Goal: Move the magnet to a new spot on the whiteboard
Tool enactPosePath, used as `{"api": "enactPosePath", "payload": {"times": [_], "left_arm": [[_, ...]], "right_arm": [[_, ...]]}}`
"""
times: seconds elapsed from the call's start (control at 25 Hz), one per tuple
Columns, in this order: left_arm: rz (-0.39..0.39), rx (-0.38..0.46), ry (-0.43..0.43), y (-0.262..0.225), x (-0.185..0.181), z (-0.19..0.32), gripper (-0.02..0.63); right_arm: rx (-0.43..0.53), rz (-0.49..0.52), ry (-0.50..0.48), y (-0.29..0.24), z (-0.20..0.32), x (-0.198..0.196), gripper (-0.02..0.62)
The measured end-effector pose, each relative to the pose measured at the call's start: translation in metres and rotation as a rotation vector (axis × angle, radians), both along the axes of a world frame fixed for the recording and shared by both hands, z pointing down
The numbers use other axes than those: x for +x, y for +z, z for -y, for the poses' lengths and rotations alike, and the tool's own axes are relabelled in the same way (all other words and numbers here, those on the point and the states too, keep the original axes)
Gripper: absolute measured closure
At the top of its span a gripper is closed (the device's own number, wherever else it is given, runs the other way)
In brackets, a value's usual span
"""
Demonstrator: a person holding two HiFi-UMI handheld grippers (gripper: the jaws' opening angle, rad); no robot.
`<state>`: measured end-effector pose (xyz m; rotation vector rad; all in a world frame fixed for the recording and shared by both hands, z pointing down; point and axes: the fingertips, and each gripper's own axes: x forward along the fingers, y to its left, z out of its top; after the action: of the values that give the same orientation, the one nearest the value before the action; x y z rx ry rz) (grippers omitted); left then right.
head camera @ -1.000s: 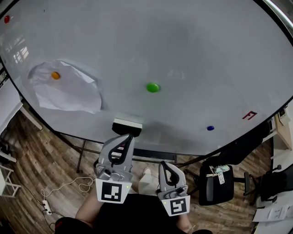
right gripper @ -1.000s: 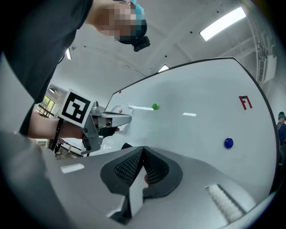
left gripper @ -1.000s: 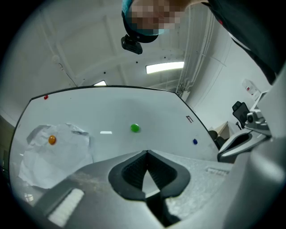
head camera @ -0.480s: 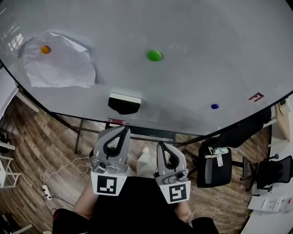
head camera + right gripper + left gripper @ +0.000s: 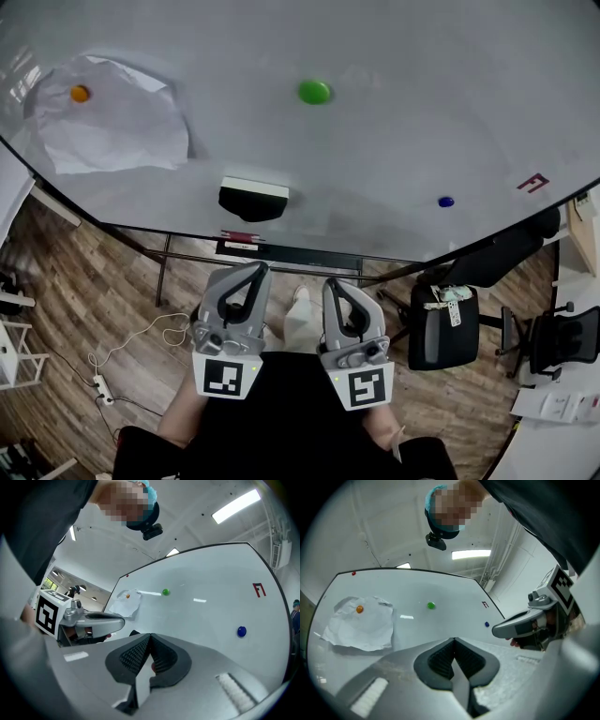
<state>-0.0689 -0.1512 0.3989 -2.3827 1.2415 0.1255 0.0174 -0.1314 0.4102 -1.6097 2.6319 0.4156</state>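
My left gripper (image 5: 253, 270) and right gripper (image 5: 335, 285) low near my body, both pairs of jaws pressed together and empty, eraser (image 5: 253, 193) just beyond on the whiteboard (image 5: 422, 112), green magnet (image 5: 314, 91) farther up the board, well apart from both.

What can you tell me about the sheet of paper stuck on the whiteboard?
The sheet of paper is white, thin and heavily crumpled, with creases across it and uneven, slightly curled edges. It lies spread against the left part of the whiteboard, roughly rectangular and a little askew. A small round orange magnet sits on it near its upper left corner and seems to pin it there. Its right edge casts a faint shadow on the board. Nothing else touches it.
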Motion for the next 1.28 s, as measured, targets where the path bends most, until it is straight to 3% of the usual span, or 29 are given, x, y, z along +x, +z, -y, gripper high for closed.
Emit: {"api": "enactPosePath", "payload": {"times": [0.48, 1.28], "left_arm": [[0.005, -0.048, -0.014, 0.018, -0.005, -0.004, 0.604], [0.002, -0.058, 0.001, 0.020, 0.000, -0.004, 0.604]], "right_arm": [[0.003, 0.007, -0.001, -0.002, 0.003, -0.002, 0.595], [-0.001, 0.012, -0.012, -0.003, 0.002, -0.001, 0.595]]}}
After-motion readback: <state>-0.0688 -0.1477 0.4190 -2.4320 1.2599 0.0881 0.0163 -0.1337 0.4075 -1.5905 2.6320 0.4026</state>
